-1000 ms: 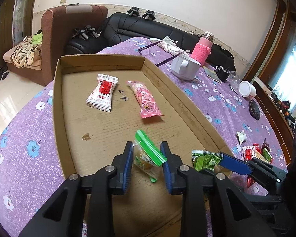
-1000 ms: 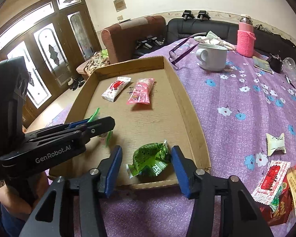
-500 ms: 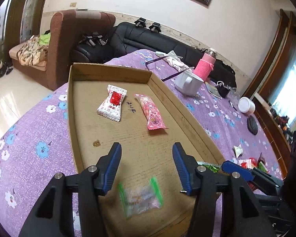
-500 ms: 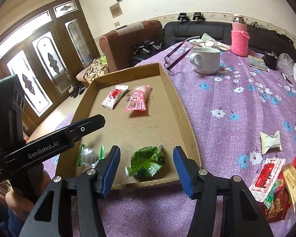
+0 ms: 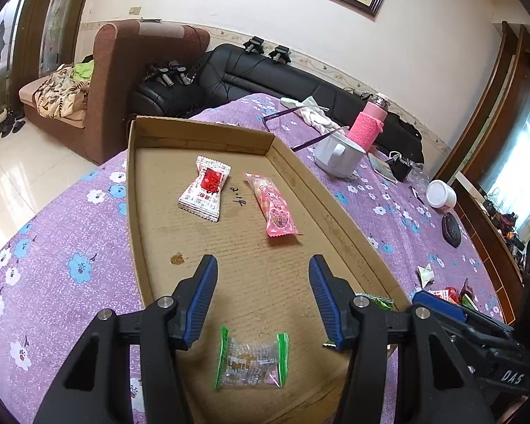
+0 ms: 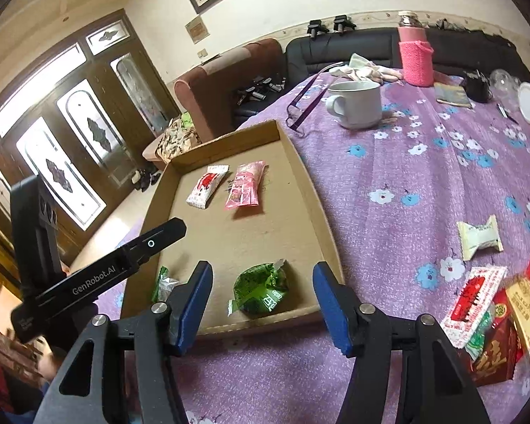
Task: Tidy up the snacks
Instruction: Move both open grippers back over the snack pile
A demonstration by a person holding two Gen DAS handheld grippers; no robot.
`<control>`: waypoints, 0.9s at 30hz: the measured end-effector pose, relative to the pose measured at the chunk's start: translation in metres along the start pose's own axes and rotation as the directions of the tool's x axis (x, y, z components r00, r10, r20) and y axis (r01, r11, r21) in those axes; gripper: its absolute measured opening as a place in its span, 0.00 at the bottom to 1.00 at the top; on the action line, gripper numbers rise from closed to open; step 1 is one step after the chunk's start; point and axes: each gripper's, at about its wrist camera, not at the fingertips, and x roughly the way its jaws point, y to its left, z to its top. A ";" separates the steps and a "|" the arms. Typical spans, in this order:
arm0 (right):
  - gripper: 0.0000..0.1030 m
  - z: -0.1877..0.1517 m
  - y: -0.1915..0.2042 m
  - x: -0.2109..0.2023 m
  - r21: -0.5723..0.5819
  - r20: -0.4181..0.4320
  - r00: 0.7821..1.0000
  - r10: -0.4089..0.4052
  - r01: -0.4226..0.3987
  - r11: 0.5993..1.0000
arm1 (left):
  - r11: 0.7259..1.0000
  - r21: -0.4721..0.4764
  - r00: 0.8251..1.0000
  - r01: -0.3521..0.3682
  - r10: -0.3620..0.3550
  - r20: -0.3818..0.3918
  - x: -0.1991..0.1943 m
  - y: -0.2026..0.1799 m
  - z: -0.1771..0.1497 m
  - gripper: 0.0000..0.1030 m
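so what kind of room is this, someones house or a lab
Most likely a home living room: a black leather sofa and brown armchair stand behind the table, whose purple flowered cloth carries a white mug and a cardboard tray.

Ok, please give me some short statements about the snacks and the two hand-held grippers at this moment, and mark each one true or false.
1. The left hand-held gripper grips the clear packet with green ends. False: its jaws stand open and the packet lies loose in the cardboard tray.
2. The right hand-held gripper is open and holds nothing. True.
3. The green packet lies on the purple cloth outside the tray. False: it lies inside the tray, near its front wall.
4. The red and white packet and the pink packet lie side by side in the tray. True.
5. More snacks lie on the tablecloth outside the tray. True.
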 end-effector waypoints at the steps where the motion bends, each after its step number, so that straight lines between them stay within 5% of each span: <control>1: 0.62 0.000 -0.003 -0.003 0.013 0.000 1.000 0.002 -0.002 1.000 | 1.000 0.000 1.000 0.001 -0.001 0.005 -0.001 0.000 0.000 0.52; 7: 0.62 -0.005 -0.031 -0.025 0.112 0.008 1.000 0.027 -0.027 0.993 | 1.000 0.026 0.999 -0.012 0.011 0.051 -0.008 -0.006 -0.002 0.52; 15: 0.73 -0.009 -0.067 -0.070 0.170 0.095 0.995 -0.040 0.023 0.985 | 0.996 0.066 0.994 -0.055 0.048 0.101 -0.015 -0.015 -0.005 0.52; 27: 0.73 -0.032 -0.137 -0.127 0.329 0.176 0.981 -0.086 0.024 0.944 | 0.989 0.088 0.985 -0.117 0.105 0.134 -0.020 -0.023 -0.010 0.52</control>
